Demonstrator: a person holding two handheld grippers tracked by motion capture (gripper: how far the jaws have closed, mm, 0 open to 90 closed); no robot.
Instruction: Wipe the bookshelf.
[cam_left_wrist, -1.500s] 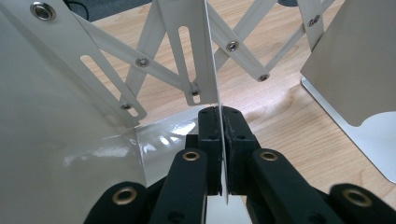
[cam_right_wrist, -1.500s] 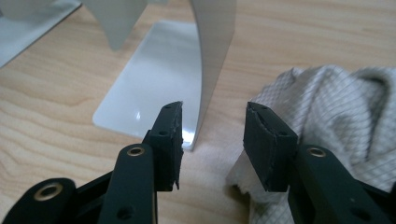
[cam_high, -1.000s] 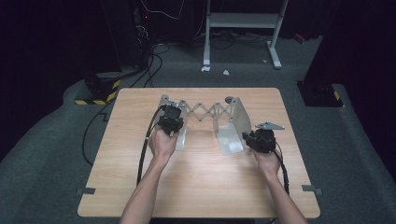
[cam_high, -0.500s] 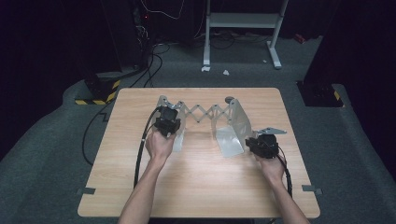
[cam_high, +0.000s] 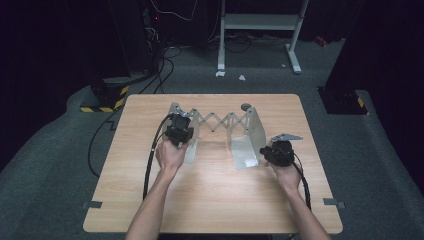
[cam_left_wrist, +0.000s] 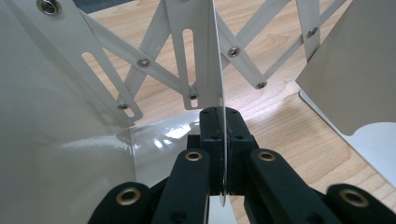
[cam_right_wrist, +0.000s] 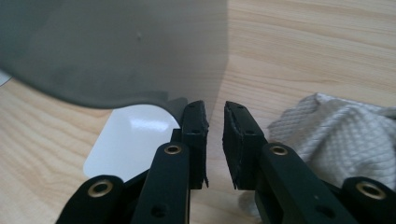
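- Dark workshop floor with cables and a stand surrounds the light wooden counter (cam_high: 210, 200) in the middle of the high view.
- Left tool (cam_left_wrist: 223, 140), at the lower middle of the left gripper view, is clamped tight on the thin edge of the left end plate (cam_left_wrist: 70, 116) of the expanding metal bookend rack (cam_high: 220, 122); keep that pinch firm and the hand fixed as the anchor.
- Right tool (cam_right_wrist: 215, 140) has just been closing, yet a narrow gap remains between its pads, nothing is pinched, and the right end plate (cam_right_wrist: 121, 51) stands just beyond the tips.
- To grip well, I judge it should slide forward until the plate's edge sits deep between the pads, then close squarely.
- A white cloth (cam_right_wrist: 336, 135) lies at right, clear of the tips.
- The rack stands in the upper middle of the counter, its scissor lattice (cam_left_wrist: 243, 56) partly spread; any pull should run straight along it.
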